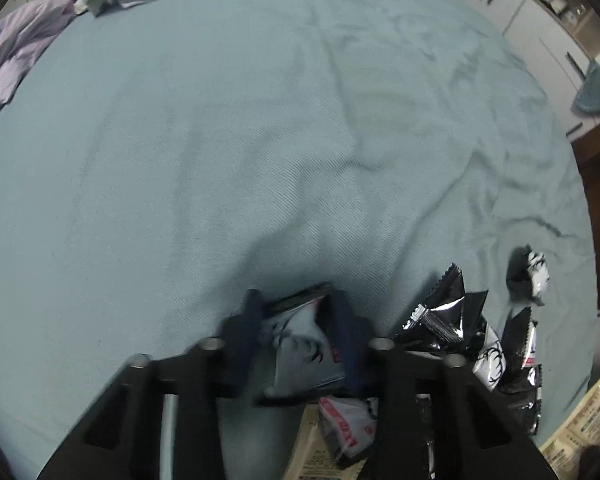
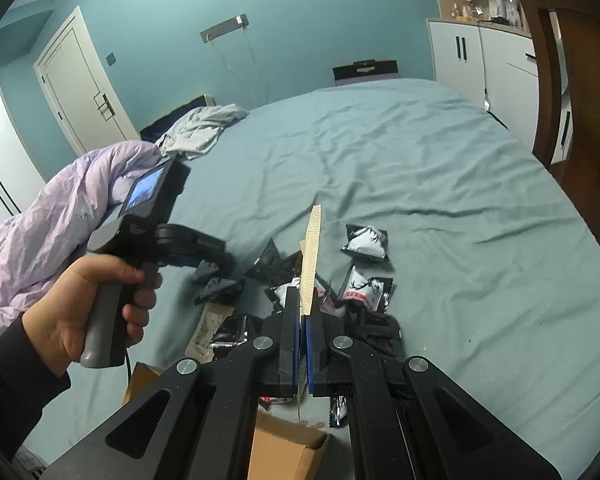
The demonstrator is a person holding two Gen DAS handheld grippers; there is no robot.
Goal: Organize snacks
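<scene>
1. At six o'clock in the right wrist view, a cardboard box [image 2: 288, 452] sits open just below the right gripper [image 2: 303, 312], probably the place the snacks are meant to go.
2. The right gripper is closed tight on a thin beige packet [image 2: 313, 256], pinched at its lower edge so it stands upright, edge-on.
3. The left gripper [image 1: 296, 320] is closed on a grey-and-white snack packet [image 1: 304, 348], which fills the gap between the blue pads; the blur suggests motion.
4. The left hand [image 2: 80, 308] grips that tool's handle at nine o'clock.
5. Beyond the fingers, at twelve to two o'clock, the pile of black-and-white snack packets [image 2: 366, 242] lies scattered on the teal bedsheet [image 2: 440, 200], apparently unsorted.
6. Farther off, a lilac quilt [image 2: 40, 220] is bunched at ten o'clock, with white cabinets [image 2: 480, 64] at two o'clock.
</scene>
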